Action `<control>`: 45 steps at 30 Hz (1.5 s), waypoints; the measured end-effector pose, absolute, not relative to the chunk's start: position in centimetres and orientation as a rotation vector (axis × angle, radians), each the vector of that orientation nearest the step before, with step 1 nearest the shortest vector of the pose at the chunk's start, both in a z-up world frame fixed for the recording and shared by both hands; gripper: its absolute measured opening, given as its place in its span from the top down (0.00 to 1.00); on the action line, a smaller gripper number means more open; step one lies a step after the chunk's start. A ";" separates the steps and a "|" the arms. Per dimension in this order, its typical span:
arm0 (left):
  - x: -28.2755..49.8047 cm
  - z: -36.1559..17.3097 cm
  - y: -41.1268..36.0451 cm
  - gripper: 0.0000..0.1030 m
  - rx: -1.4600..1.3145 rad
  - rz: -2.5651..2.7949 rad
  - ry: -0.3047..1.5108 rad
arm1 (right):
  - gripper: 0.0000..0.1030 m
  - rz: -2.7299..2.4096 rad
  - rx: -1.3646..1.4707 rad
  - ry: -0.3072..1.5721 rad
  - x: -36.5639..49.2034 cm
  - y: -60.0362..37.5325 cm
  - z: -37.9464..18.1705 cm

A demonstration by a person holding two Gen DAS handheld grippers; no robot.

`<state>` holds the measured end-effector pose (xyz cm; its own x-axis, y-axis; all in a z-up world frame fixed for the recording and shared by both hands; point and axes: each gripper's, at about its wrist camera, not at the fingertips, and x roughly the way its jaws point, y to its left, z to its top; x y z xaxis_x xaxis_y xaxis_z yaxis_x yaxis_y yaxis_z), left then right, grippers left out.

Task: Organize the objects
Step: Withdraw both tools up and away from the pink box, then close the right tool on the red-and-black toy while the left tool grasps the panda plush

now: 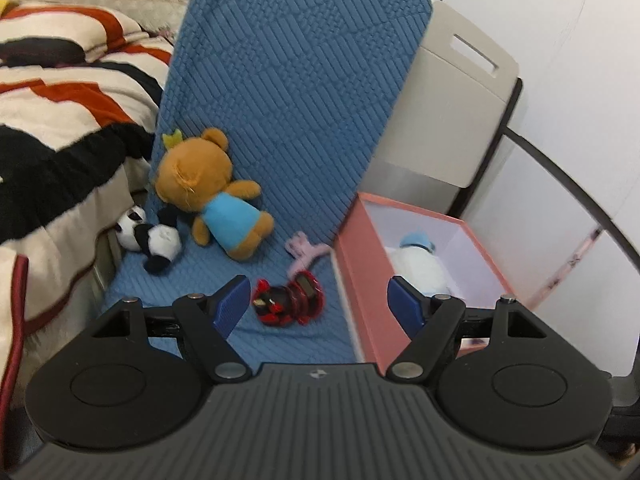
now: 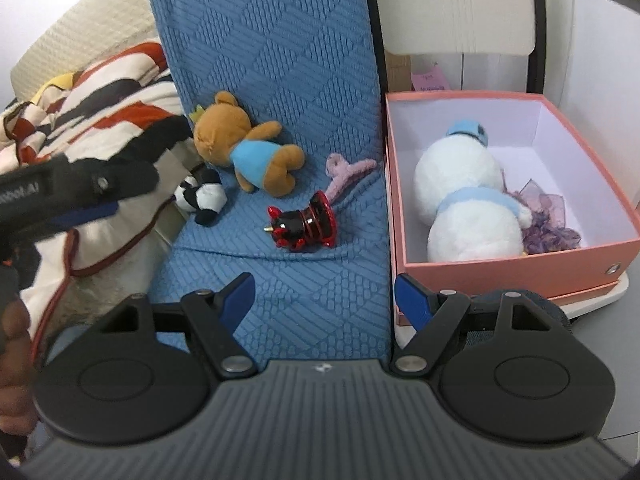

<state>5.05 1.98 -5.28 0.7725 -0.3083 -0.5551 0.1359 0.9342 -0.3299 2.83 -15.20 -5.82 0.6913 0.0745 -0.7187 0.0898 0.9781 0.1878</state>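
A brown teddy bear (image 1: 216,196) (image 2: 248,152), a panda plush (image 1: 154,238) (image 2: 204,196), a pink hair claw (image 1: 304,250) (image 2: 346,172) and a red-and-black toy (image 1: 288,300) (image 2: 306,222) lie on a blue quilted seat (image 1: 280,120) (image 2: 280,80). A pink box (image 1: 360,272) (image 2: 520,264) to the right holds a white snowman plush (image 1: 420,268) (image 2: 468,200) and purple flowers (image 2: 548,224). My left gripper (image 1: 316,304) is open and empty, just above the red-and-black toy. My right gripper (image 2: 324,300) is open and empty, over the seat's front. The left gripper also shows in the right wrist view (image 2: 86,212).
A striped blanket (image 1: 60,120) (image 2: 100,112) lies on a bed left of the seat. A beige chair back (image 1: 452,100) stands behind the box. White walls are at the right.
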 end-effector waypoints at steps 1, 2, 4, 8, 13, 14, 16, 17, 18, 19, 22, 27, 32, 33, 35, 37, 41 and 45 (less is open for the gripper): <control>5.3 -5.6 1.9 0.23 -0.251 -0.233 0.637 | 0.24 -0.007 0.205 0.808 3.2 -15.1 -6.2; 5.6 -5.9 1.9 0.23 -0.235 -0.223 0.633 | 0.24 -0.008 0.191 0.807 3.5 -15.0 -6.5; 6.2 -6.6 2.2 0.23 -0.223 -0.195 0.626 | 0.24 -0.002 0.165 0.815 4.2 -14.8 -7.1; 8.2 -8.5 3.6 0.19 -0.258 -0.162 0.621 | 0.24 0.021 0.129 0.802 5.7 -14.1 -8.2; 11.9 -12.1 5.5 0.15 -0.309 -0.145 0.657 | 0.24 0.054 0.081 0.788 8.0 -12.9 -9.1; 12.6 -12.8 5.8 0.14 -0.317 -0.141 0.663 | 0.24 0.063 0.066 0.785 8.5 -12.6 -9.3; 14.3 -14.3 6.4 0.11 -0.323 -0.106 0.704 | 0.18 0.091 0.033 0.787 9.6 -12.1 -9.6; 14.8 -14.9 6.6 0.11 -0.325 -0.092 0.713 | 0.16 0.114 0.017 0.786 10.1 -11.8 -9.7; 15.5 -15.6 6.9 0.09 -0.321 -0.077 0.719 | 0.16 0.133 0.002 0.783 10.6 -11.6 -9.8; 16.1 -16.1 7.2 0.08 -0.320 -0.070 0.730 | 0.16 0.140 -0.010 0.786 11.1 -11.5 -9.9; 17.8 -17.7 8.2 0.08 -0.359 -0.065 0.778 | 0.16 0.153 -0.019 0.800 12.5 -11.1 -10.4; 19.3 -19.1 9.3 0.08 -0.402 -0.028 0.801 | 0.16 0.187 -0.083 0.775 14.0 -10.3 -11.4; 20.9 -20.2 9.7 0.08 -0.400 0.015 0.841 | 0.17 0.191 -0.181 0.778 15.6 -9.6 -12.8; 21.3 -20.4 9.8 0.08 -0.402 0.025 0.849 | 0.17 0.201 -0.202 0.779 15.8 -9.4 -13.0; 22.0 -20.7 10.0 0.08 -0.405 0.037 0.856 | 0.17 0.229 -0.248 0.771 16.4 -8.9 -13.3; 22.5 -21.0 10.3 0.08 -0.414 0.053 0.864 | 0.17 0.243 -0.311 0.758 16.9 -8.4 -13.6; 23.7 -21.5 10.7 0.08 -0.433 0.085 0.884 | 0.20 0.275 -0.473 0.732 17.9 -7.1 -14.4; 24.9 -21.4 10.2 0.08 -0.384 0.102 0.866 | 0.22 0.321 -0.565 0.744 19.0 -6.2 -15.2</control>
<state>24.88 10.20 -21.37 0.6476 -0.0665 -0.7591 -0.2417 0.9268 -0.2874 19.04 -6.18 -15.21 0.6974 0.0772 -0.7125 -0.4647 0.8055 -0.3676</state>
